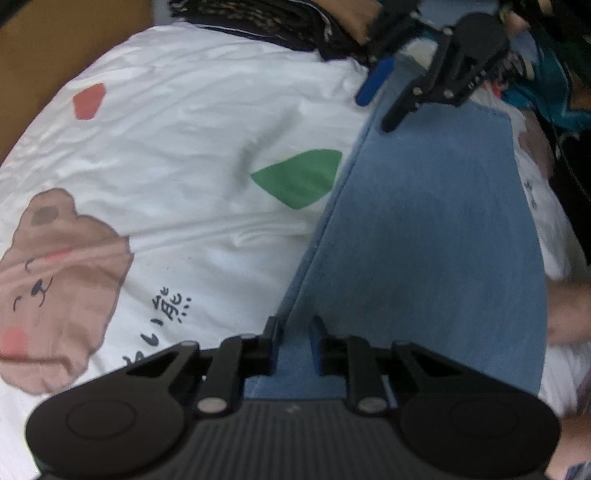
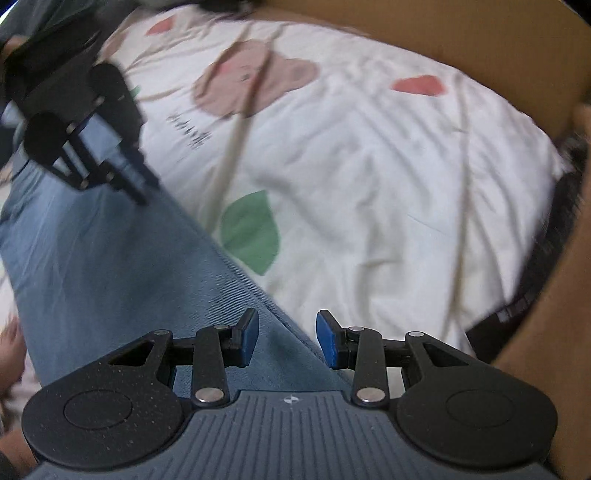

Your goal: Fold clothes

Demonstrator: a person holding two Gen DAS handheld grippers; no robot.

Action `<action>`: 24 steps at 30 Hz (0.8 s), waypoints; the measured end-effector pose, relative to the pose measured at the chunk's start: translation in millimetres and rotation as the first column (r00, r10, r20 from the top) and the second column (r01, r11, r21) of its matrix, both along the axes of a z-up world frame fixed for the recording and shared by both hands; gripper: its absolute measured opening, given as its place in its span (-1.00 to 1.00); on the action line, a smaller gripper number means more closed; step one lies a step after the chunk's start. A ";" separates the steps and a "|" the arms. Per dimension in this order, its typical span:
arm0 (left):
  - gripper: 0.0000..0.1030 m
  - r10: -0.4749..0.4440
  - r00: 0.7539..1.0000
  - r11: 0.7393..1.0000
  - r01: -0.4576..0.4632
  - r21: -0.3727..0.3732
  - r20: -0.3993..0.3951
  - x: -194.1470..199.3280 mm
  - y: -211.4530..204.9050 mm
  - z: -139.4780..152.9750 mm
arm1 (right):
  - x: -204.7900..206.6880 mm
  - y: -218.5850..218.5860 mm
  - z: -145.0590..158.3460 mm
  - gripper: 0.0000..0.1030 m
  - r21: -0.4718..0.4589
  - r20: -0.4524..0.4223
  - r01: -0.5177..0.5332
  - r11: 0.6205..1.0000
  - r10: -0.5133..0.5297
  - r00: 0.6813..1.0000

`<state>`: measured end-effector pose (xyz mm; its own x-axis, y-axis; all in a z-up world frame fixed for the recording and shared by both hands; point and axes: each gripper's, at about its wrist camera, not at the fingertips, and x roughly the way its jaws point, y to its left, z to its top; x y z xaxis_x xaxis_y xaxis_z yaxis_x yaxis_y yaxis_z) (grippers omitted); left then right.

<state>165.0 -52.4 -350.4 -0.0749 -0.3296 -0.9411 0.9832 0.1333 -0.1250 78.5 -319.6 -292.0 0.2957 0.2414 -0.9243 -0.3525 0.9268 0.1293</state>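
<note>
The blue denim garment (image 1: 424,229) lies as a long flat strip across a white bedsheet (image 1: 177,122), running from the left gripper (image 1: 295,345) straight ahead to the right gripper (image 1: 384,107) at its far end. The left gripper has its jaws drawn close on the near edge of the denim, which passes between the pads, so it seems to be pinching that end. In its own view the right gripper (image 2: 286,338) stands spread, the denim's seam edge lying between and beneath the pads without being pressed. This looks like the grasping step before a fold: the right jaws would need to close on their end, then one end be carried over the other. The sheet, printed with a brown bear (image 1: 59,280), a green leaf (image 1: 299,177) and a red shape (image 1: 88,100), is wrinkled; beyond the right gripper lies a heap of dark clothes (image 1: 266,22), and a brown surface (image 1: 55,44) borders the sheet.
</note>
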 end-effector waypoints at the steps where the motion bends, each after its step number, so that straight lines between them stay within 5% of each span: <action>1: -0.63 -0.003 1.000 1.000 0.003 0.003 -0.005 1.4 -1.1 -1.3 | 3.3 2.4 -1.2 -0.20 -0.003 -0.007 -0.027 1.000 0.027 1.000; 6: -0.69 0.000 1.000 1.000 0.001 0.009 -0.030 4.3 -3.1 -4.3 | 17.6 13.6 -6.4 -0.43 -0.015 -0.047 -0.146 0.989 0.145 0.988; 9: -0.92 -0.003 1.000 1.000 0.003 -0.017 -0.006 1.5 1.5 -2.7 | 22.3 19.2 -6.9 -0.45 -0.005 -0.067 -0.203 0.979 0.203 0.977; 24: -0.98 0.108 0.993 0.982 -0.099 -0.159 0.043 -13.2 27.5 26.4 | 33.2 40.9 -21.2 -0.55 -0.026 -0.183 -0.362 0.932 0.352 0.918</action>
